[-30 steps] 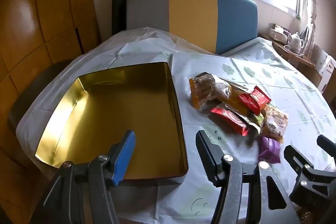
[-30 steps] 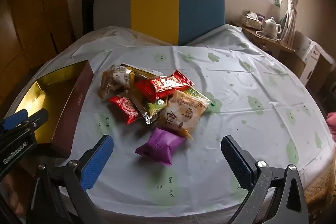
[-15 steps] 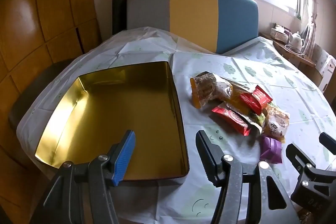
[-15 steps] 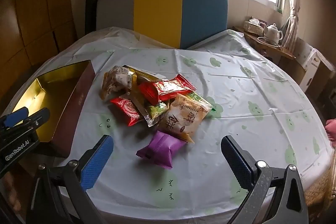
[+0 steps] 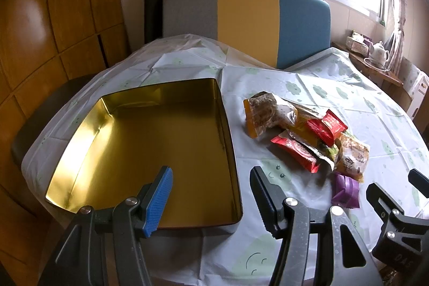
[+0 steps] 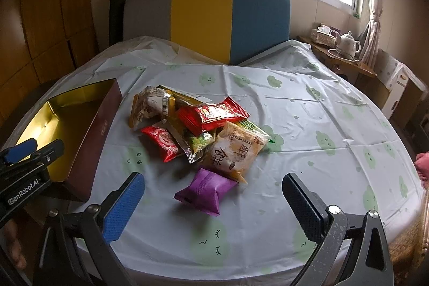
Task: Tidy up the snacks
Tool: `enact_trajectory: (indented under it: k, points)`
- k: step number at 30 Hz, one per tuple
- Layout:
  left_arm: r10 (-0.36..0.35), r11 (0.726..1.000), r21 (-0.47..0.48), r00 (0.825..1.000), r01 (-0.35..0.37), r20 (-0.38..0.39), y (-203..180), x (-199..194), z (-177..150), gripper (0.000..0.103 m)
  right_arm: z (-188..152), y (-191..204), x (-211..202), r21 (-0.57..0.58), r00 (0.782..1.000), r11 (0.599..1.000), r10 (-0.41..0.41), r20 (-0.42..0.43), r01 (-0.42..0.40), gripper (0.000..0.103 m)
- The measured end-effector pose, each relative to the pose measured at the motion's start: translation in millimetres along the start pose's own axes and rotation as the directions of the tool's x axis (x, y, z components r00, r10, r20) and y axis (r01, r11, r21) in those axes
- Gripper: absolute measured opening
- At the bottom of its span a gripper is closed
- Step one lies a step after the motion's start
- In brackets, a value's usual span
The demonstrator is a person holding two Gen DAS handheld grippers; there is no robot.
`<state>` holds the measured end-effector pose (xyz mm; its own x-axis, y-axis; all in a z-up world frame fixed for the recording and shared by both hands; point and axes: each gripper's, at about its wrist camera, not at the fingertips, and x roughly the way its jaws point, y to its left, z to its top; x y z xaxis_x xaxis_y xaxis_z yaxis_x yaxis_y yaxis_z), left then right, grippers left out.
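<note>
A pile of snack packets point(image 6: 198, 125) lies mid-table: red packets point(image 6: 211, 115), a yellow-orange packet point(image 6: 236, 149), a clear bag point(image 6: 151, 105), and a purple packet point(image 6: 206, 190) nearest me. It also shows in the left wrist view point(image 5: 303, 136), right of an empty gold tin point(image 5: 150, 152). My left gripper point(image 5: 211, 195) is open and empty, over the tin's near right corner. My right gripper point(image 6: 214, 203) is open and empty, its jaws either side of the purple packet, just short of it.
The tin point(image 6: 80, 125) sits left of the pile. The round table wears a cloud-print cloth point(image 6: 308, 125). A grey, yellow and blue chair back point(image 6: 206, 20) stands behind. A side shelf holds a teapot point(image 6: 347, 43).
Both grippers have risen and drawn back slightly, so the table sits lower in view. Both stay open. The snacks and tin have not moved.
</note>
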<state>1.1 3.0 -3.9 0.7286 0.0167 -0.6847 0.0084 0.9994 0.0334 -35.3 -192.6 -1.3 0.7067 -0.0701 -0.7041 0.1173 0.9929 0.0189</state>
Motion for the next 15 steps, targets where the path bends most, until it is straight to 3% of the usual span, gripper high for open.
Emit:
enact_trajectory:
  k: [15]
  points:
    - [0.001, 1.0, -0.009, 1.0, -0.001, -0.011, 1.5, 1.8, 0.5, 0.061, 1.0, 4.1, -0.6, -0.014, 1.0, 1.0, 0.004, 0.002, -0.003, 0.103]
